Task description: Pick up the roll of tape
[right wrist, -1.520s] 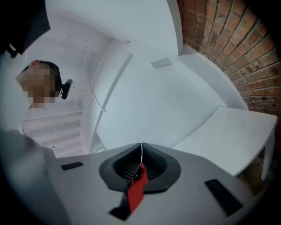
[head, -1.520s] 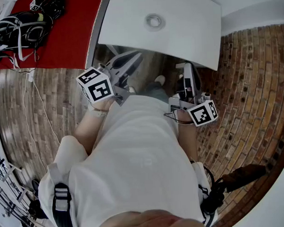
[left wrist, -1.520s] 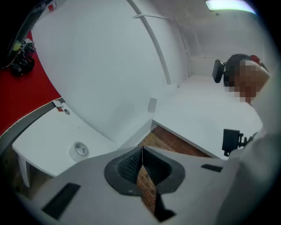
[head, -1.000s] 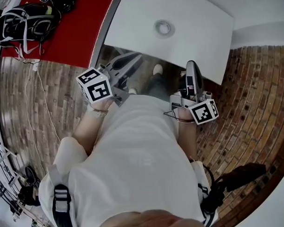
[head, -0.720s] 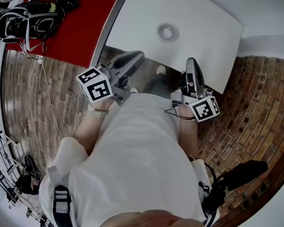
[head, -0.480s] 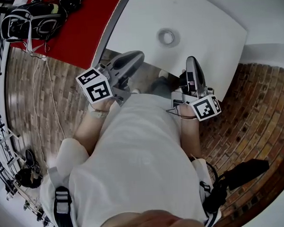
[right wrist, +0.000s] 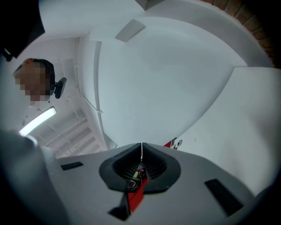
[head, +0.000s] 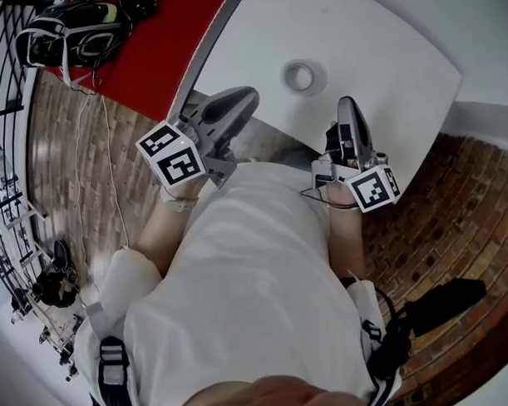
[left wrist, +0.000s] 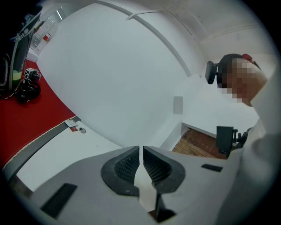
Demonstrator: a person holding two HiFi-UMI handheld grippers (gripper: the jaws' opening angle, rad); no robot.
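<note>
Now: two grippers, one roll of tape.
Your left gripper [head: 239, 99] and right gripper [head: 347, 105] both have jaws pressed together on nothing; the single roll of tape [head: 299, 76] lies on the one white table [head: 390, 47], just ahead, between their tips.

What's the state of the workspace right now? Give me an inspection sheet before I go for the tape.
Surface: white table, with the tape on it.
Job's things: roll of tape lies flat on the table, untouched, ahead of both grippers.
Clutter: black bags on the red surface beside the table.
Grippers: left gripper shut, empty; right gripper shut, empty; both short of the tape.
Cables: white cable trails over the floor at the left.
Surroundings: brick floor; a black object on it at lower right.
</note>
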